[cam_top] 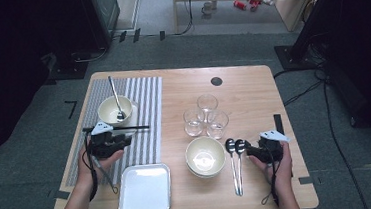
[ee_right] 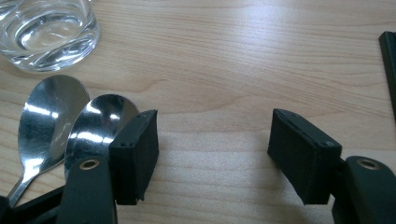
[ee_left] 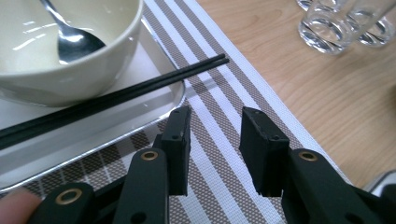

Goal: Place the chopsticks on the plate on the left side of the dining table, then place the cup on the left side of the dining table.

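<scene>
Wooden table (cam_top: 252,86): right gripper (ee_right: 212,154) jaws spread beside two spoons (ee_right: 74,126) near front edge, left gripper (ee_left: 215,140) spread; spoons thin, slick, rigid—pinch mid-handle.

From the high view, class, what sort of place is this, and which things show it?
Probably a lab or studio staged for table-setting: a wooden table with bowls and glasses, cables on grey carpet.

Glossy metal spoons (ee_right: 70,126) — matt wood table (ee_right: 233,56).
</scene>
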